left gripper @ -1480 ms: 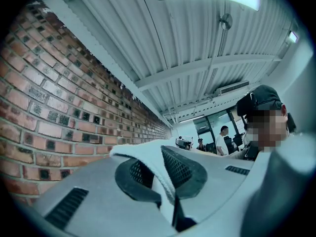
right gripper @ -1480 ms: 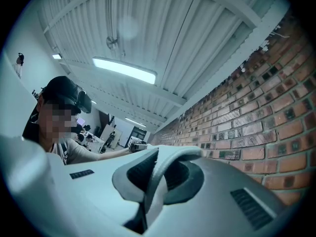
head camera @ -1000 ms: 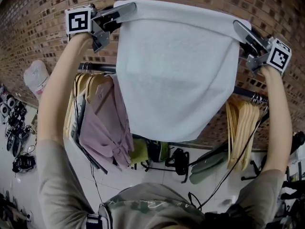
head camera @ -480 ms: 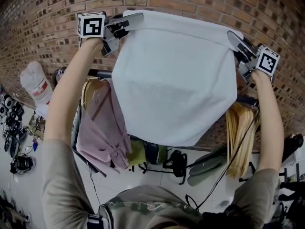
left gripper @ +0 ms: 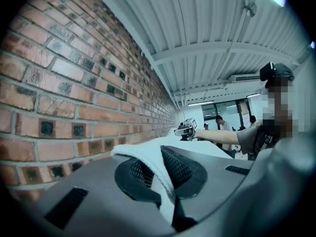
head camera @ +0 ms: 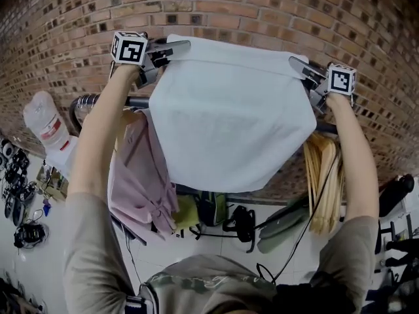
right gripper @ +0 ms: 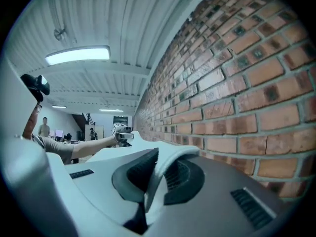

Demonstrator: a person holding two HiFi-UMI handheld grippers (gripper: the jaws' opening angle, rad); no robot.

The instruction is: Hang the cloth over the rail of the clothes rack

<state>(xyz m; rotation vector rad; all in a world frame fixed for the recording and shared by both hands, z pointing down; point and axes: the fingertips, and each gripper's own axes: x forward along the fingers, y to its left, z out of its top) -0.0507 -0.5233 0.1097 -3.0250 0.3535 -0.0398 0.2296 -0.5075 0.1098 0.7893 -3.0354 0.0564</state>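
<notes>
Brick wall rises beyond our jaws; our left gripper and right gripper each pinch a top corner of the white cloth, stretched between them, rail below.

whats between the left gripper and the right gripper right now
The white cloth, spread between the left gripper and right gripper, each clamped on a top corner. The head view shows it.

White cloth spread flat, raised before dark rail, not draped.
</notes>
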